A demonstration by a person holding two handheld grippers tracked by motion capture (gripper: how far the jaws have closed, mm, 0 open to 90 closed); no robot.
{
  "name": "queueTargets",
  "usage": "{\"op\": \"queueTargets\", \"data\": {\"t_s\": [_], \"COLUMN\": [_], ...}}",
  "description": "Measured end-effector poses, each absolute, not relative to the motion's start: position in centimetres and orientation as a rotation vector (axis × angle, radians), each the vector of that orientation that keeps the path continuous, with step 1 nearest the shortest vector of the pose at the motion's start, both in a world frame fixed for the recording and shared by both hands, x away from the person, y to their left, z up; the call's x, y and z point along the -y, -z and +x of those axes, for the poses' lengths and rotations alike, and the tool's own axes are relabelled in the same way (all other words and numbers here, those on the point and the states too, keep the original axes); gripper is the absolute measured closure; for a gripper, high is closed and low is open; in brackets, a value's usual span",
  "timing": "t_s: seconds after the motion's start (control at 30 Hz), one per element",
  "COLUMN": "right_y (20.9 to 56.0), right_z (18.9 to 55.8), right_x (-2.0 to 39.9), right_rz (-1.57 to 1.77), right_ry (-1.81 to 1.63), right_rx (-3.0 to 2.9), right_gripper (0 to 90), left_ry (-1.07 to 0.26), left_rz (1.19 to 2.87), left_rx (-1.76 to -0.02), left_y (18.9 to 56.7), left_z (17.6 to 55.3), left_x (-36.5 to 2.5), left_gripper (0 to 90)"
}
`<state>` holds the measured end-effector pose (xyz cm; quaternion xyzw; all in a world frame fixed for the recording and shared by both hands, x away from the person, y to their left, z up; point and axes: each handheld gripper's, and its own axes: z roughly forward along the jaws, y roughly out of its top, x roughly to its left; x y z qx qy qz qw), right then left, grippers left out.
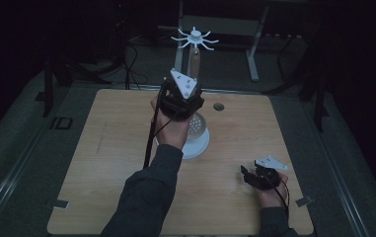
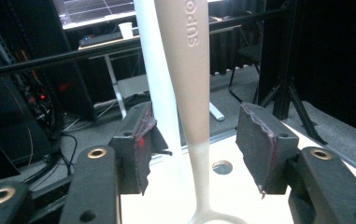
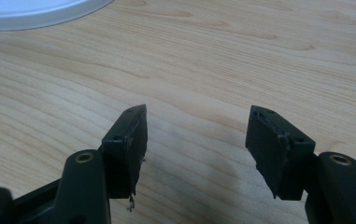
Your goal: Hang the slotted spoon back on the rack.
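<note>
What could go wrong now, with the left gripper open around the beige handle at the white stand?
1. The left gripper has its jaws apart on both sides of the beige handle, not pressing on it; if the handle is not hooked, it may tip or fall.
2. Pulling back crookedly, a pad could catch the handle and shake the white stand.
3. The right gripper rests open, too far away to help.

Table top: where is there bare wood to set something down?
The left half of the table is bare, left of the left gripper and its sleeve. Bare too is the far right corner past the small hole. It is crowded around the white stand base and near the right gripper.
</note>
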<state>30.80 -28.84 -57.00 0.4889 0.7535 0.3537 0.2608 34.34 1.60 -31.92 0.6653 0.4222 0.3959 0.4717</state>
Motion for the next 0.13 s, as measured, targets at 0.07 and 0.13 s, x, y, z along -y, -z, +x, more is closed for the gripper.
{"op": "queueTargets", "data": {"t_s": [0.07,0.13], "right_y": [57.0,57.05], "right_z": [30.81,30.87], "right_x": [28.83,28.89], "right_rz": [1.323,1.321], "right_ry": [-0.957,-0.955], "right_rx": [-2.041,-2.043], "right_gripper": [38.3,37.8], "left_ry": [-0.962,-0.957], "left_rz": [1.63,1.632], "left_rx": [-1.026,-1.023], "left_y": [31.87,31.91], "left_z": [34.15,34.05], "left_x": [-1.68,-1.71], "left_gripper": [45.6,45.0]}}
